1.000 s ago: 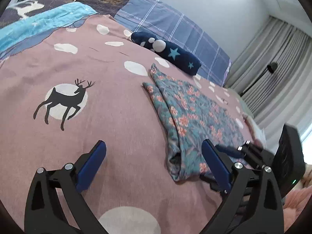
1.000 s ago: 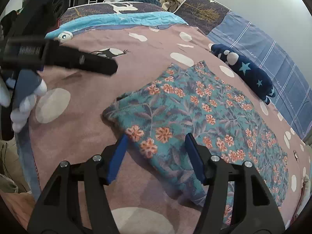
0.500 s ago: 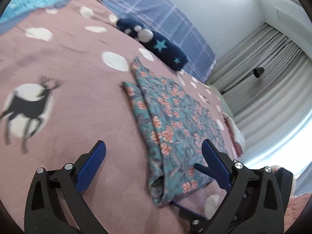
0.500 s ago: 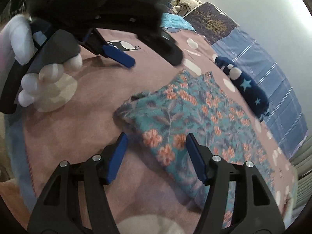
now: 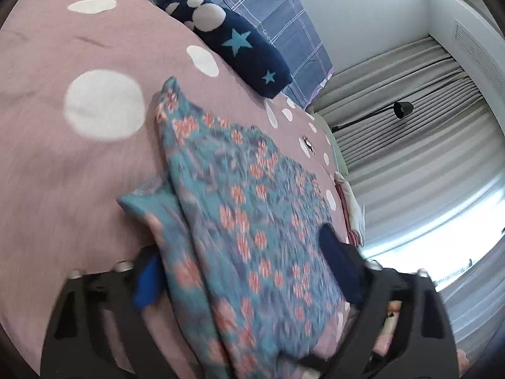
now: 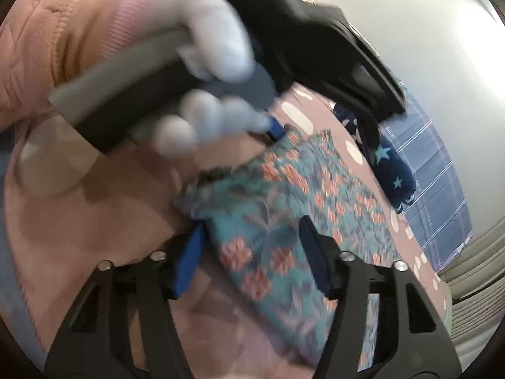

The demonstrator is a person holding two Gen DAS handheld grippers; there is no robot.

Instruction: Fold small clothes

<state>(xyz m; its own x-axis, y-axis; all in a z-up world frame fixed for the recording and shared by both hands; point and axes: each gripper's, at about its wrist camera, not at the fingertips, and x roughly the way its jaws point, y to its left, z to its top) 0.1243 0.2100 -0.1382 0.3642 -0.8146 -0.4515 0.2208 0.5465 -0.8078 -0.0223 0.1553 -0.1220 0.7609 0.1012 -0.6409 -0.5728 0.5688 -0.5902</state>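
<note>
A teal floral garment lies folded lengthwise on the pink spotted bedspread. My left gripper straddles its near end with the jaws closing, and the blurred pads do not clearly press the cloth. In the right wrist view my right gripper has the garment's near corner between its closing jaws, the pads still apart from it. A white-gloved hand with a pink sleeve holds the left gripper over the garment's far corner.
A navy star-patterned cushion lies beyond the garment, against a blue plaid sheet. Folded pale clothes sit at the bed's far edge. Grey curtains and a black lamp stand behind.
My left gripper swung right onto the garment's end and its jaws narrowed. The right gripper crept forward and narrowed slightly. The gloved hand with the left gripper now fills the top of the right view.
</note>
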